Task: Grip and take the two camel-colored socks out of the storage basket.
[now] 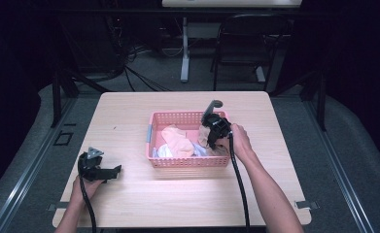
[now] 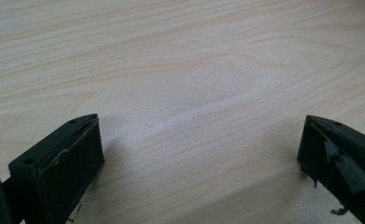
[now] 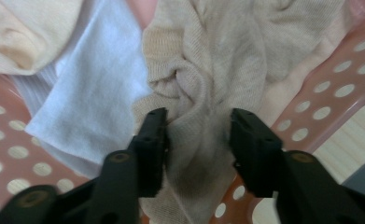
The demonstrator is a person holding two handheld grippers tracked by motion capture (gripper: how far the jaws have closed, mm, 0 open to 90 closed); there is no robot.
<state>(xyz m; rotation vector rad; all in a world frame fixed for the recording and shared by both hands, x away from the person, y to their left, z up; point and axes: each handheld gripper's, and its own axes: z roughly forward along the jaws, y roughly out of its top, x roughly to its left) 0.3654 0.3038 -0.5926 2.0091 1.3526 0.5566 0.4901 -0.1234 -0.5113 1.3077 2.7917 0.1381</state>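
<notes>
While the left gripper (image 1: 113, 171) rests spread wide on the bare table (image 1: 129, 111), the right gripper (image 3: 198, 126) reaches into the pink basket (image 1: 187, 162). Its jaws pinch a bunched beige cloth (image 3: 203, 93) lying at the basket's right end, beside a white cloth (image 3: 91, 98).

**No legible text**

No words, labels, brand marks, numbers or signs can be read in the high view or in either gripper view; the surfaces in sight are plain and unprinted.
</notes>
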